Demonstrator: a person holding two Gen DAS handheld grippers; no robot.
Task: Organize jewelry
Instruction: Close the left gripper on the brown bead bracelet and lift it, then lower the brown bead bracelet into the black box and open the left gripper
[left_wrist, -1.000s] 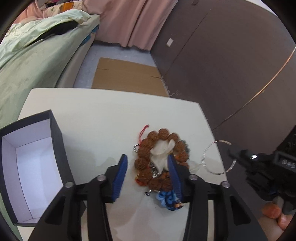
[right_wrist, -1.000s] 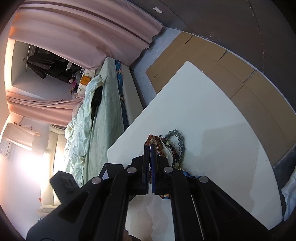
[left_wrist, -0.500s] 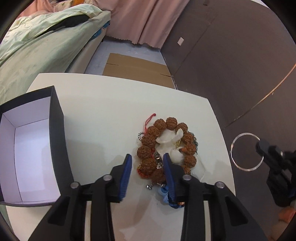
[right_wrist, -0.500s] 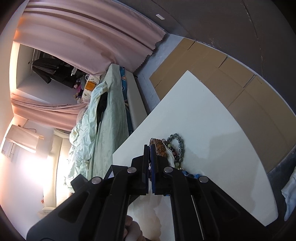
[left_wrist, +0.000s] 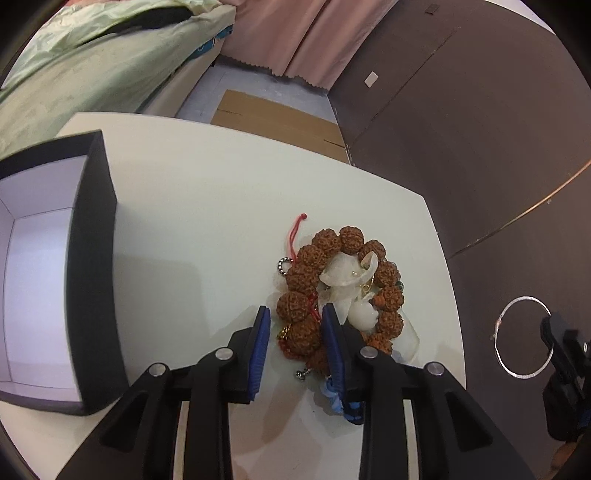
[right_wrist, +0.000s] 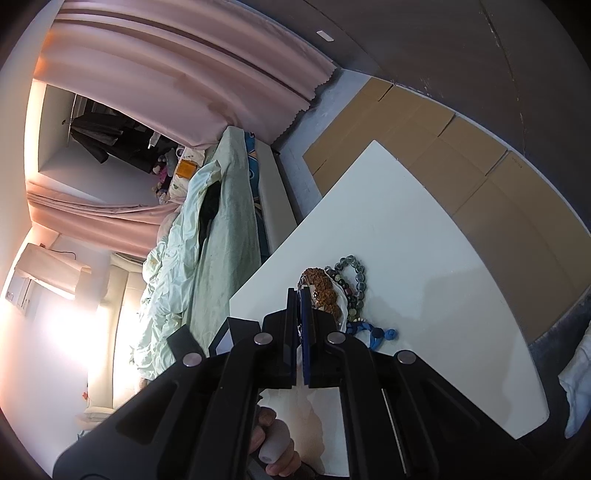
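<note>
A pile of jewelry lies on the white table. On top is a brown seed-bead bracelet with a red cord, around a small clear bag. My left gripper is open, its blue pads straddling the bracelet's near-left beads. My right gripper is shut on a thin silver bangle, held off the table's right edge; it shows in the left wrist view. A green bead bracelet and a blue knotted piece lie in the pile.
An open black box with a white inside stands on the table's left. A bed with a green cover lies beyond the table. Cardboard lies on the floor, with a dark wall at right.
My left gripper has moved forward over the pile and narrowed around the brown bracelet. My right gripper has carried the bangle farther right, off the table.
</note>
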